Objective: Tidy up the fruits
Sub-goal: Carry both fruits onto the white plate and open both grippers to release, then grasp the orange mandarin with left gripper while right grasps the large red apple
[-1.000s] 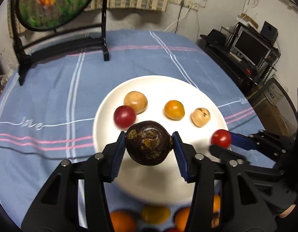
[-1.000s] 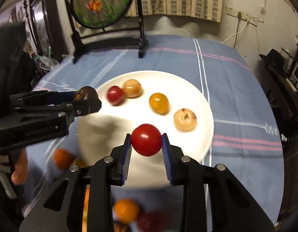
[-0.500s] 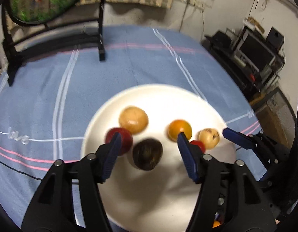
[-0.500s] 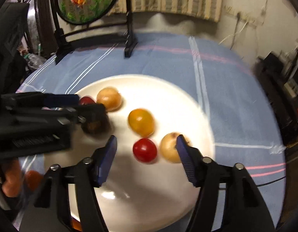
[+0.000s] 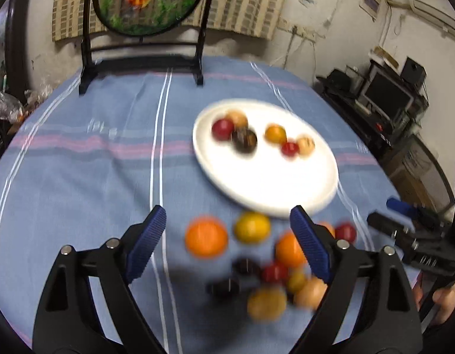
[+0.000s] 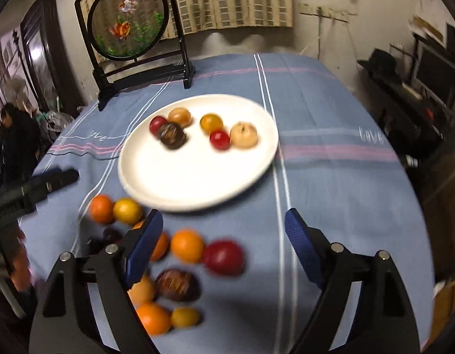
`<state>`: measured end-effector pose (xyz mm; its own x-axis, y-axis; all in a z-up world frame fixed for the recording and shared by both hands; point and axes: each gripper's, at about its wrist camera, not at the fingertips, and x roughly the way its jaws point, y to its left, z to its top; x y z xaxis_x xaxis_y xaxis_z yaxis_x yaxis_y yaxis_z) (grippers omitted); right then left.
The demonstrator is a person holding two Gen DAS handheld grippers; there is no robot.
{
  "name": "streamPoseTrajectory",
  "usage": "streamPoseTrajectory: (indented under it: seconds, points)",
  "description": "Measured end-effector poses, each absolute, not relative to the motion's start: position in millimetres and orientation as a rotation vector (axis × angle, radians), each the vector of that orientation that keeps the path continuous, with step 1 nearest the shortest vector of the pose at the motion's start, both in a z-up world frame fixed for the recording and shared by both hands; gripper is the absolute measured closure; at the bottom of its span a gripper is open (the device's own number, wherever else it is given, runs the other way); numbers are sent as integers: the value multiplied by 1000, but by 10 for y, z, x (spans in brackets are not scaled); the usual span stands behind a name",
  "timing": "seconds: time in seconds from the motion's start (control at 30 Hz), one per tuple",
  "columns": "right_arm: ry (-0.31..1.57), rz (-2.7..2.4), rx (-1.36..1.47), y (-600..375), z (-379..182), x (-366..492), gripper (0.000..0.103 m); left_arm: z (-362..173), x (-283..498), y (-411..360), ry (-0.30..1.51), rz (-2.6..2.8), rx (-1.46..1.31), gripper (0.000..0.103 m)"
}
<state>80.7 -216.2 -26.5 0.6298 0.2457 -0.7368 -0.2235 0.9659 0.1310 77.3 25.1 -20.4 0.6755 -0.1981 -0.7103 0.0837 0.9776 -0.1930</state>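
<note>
A white plate (image 5: 265, 183) (image 6: 180, 177) on the blue tablecloth holds several fruits, among them a dark brown fruit (image 5: 244, 140) (image 6: 171, 135) and a small red one (image 5: 290, 149) (image 6: 219, 139). A pile of loose fruits lies on the cloth in front of the plate, with an orange (image 5: 206, 237) (image 6: 187, 245), a yellow fruit (image 5: 252, 227) (image 6: 127, 211) and a red fruit (image 6: 224, 257). My left gripper (image 5: 228, 247) is open and empty above the pile. My right gripper (image 6: 223, 247) is open and empty above the pile; it also shows at the right edge of the left wrist view (image 5: 404, 221).
A round fish picture on a black stand (image 5: 144, 3) (image 6: 130, 26) stands at the table's far edge. A desk with a monitor (image 5: 386, 94) is off the table to the right. The left gripper (image 6: 35, 185) shows at the left of the right wrist view.
Both grippers opened and left the dark fruit and the small red fruit on the plate, then drew back from the plate to above the loose fruit pile.
</note>
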Motion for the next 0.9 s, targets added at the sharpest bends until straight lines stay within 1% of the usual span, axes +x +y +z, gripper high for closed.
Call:
streamPoseTrajectory:
  seconds: [0.13, 0.3, 0.47, 0.57, 0.9]
  points:
    - [861, 277, -35, -2000, -310, 592, 18, -352, 445, 219, 836, -153, -75, 15]
    - [881, 296, -43, -1906, -348, 472, 18, -404, 263, 334, 844, -149, -110, 15]
    - [879, 279, -49, -1922, -327, 403, 18, -381, 204, 420, 836, -152, -137, 14]
    - [875, 255, -41, -1986, -337, 383, 13, -388, 211, 399, 841, -159, -136, 14]
    - [928, 254, -43, -2099, -533, 318, 13, -480, 217, 367, 874, -164, -131, 14]
